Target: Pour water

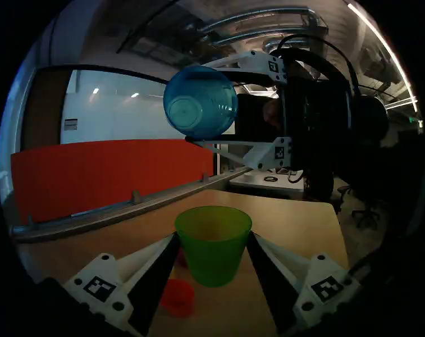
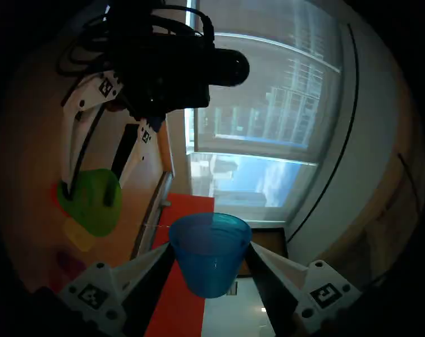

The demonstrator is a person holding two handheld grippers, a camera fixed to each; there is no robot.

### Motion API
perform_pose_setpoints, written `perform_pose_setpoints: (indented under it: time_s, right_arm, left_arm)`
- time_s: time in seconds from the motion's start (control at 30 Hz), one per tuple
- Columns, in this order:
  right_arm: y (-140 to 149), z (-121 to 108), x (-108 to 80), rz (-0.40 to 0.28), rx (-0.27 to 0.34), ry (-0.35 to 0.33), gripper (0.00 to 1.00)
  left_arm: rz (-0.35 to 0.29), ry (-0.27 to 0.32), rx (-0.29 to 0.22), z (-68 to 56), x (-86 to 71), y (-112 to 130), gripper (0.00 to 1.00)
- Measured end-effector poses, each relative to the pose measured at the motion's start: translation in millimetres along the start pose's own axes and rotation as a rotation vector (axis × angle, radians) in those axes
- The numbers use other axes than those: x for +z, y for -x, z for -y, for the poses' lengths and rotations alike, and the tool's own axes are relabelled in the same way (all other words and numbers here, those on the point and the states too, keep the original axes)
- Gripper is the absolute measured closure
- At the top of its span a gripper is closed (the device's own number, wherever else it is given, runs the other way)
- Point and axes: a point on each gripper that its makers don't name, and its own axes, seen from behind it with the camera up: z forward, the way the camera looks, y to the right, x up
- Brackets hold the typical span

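A green cup (image 1: 213, 253) stands upright between the fingers of my left gripper (image 1: 212, 241), which is shut on it just above the wooden table (image 1: 302, 224). Above and behind it a translucent blue cup (image 1: 201, 103) lies tipped on its side, held top and bottom by my right gripper (image 1: 204, 104). In the right gripper view the blue cup (image 2: 210, 258) sits between the right gripper (image 2: 210, 247) fingers, with the green cup (image 2: 91, 201) in the left gripper (image 2: 91, 194) farther off. I cannot tell whether either cup holds water.
A small red cup (image 1: 177, 296) stands on the table near my left finger. An orange partition (image 1: 105, 174) runs along the table's far edge. A yellow cup (image 2: 77, 233) lies beside the green one. Large windows (image 2: 263, 123) are beyond.
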Motion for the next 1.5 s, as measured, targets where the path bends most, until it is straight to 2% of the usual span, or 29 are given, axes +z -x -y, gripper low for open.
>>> perform_pose_setpoints:
  time_s: [0.2,0.3,0.5,0.6,0.8,1.0,1.17,1.33,1.5]
  right_arm:
    - [-1,1,-0.3,-0.001,0.016,-0.002,0.12]
    - [0,1,-1.3,-0.001,0.064,0.001,0.12]
    - [2,4,-6.1,-0.012,0.231,0.004,0.12]
    - [3,5,-9.3,-0.013,0.33,0.01,0.12]
    - [5,10,-15.3,-0.016,0.569,0.009,0.12]
    - [12,17,-17.9,-0.008,0.832,-0.001,0.12]
    - [22,22,-18.2,0.006,1.081,-0.017,0.12]
    - [27,23,-17.9,-0.006,1.299,-0.029,0.12]
    - [31,24,-18.9,-0.016,1.45,-0.046,0.12]
  left_arm:
    - [-0.004,0.0,-0.002,-0.2,-0.6,-3,0.16]
    - [-0.005,-0.001,-0.001,0.0,-1.0,-4,0.16]
    - [-0.005,-0.001,0.002,-0.6,-2.1,-5,0.16]
    - [-0.005,-0.003,0.003,-0.4,-2.8,-5,0.16]
    - [-0.004,-0.006,0.004,-0.4,-3.5,-6,0.16]
    - [-0.009,-0.012,0.007,2.4,-5.5,-10,0.16]
    - [-0.008,-0.015,0.008,3.6,-6.3,-10,0.16]
    - [-0.008,-0.015,0.009,3.7,-6.2,-11,0.16]
    - [-0.008,-0.016,0.011,3.7,-5.5,-12,0.16]
